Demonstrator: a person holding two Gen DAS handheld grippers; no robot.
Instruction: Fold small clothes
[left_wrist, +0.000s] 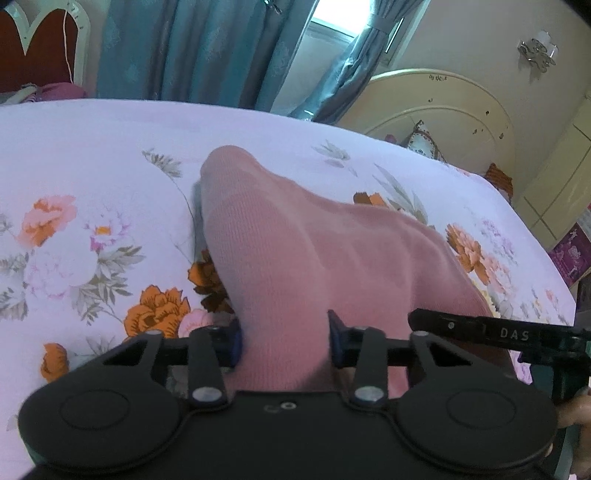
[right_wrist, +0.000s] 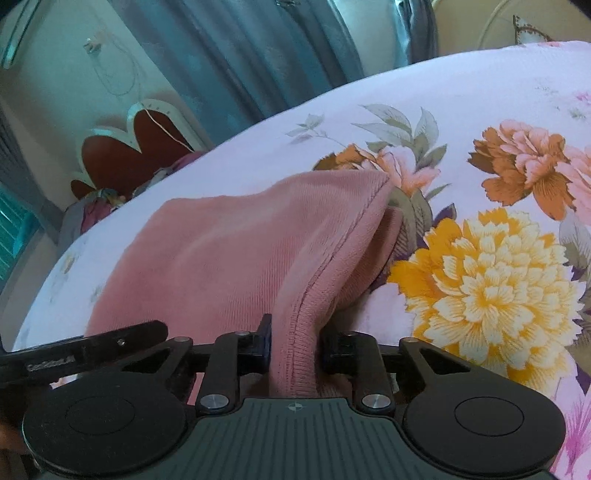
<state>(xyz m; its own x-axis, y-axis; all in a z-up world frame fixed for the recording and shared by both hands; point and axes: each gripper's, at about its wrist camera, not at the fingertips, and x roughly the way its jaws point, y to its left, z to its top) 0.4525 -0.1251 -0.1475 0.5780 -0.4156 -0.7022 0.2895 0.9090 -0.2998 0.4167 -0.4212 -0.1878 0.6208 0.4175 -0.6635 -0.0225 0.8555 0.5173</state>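
Observation:
A small pink knit garment (left_wrist: 295, 236) lies on the floral bedsheet (left_wrist: 92, 147) and is lifted toward me at its near edge. My left gripper (left_wrist: 284, 343) is shut on a bunch of the pink fabric. In the right wrist view the same pink garment (right_wrist: 229, 254) shows a stitched hem running down into my right gripper (right_wrist: 295, 347), which is shut on that hem. The other gripper's finger (left_wrist: 491, 332) shows at the right edge of the left view, close beside the cloth.
The bed (right_wrist: 480, 122) fills both views, with large printed flowers. Blue curtains (left_wrist: 207, 48) hang behind it. A cream headboard (left_wrist: 443, 110) stands at the right, a red and white chair back (right_wrist: 136, 147) at the left, with clothes piled near it.

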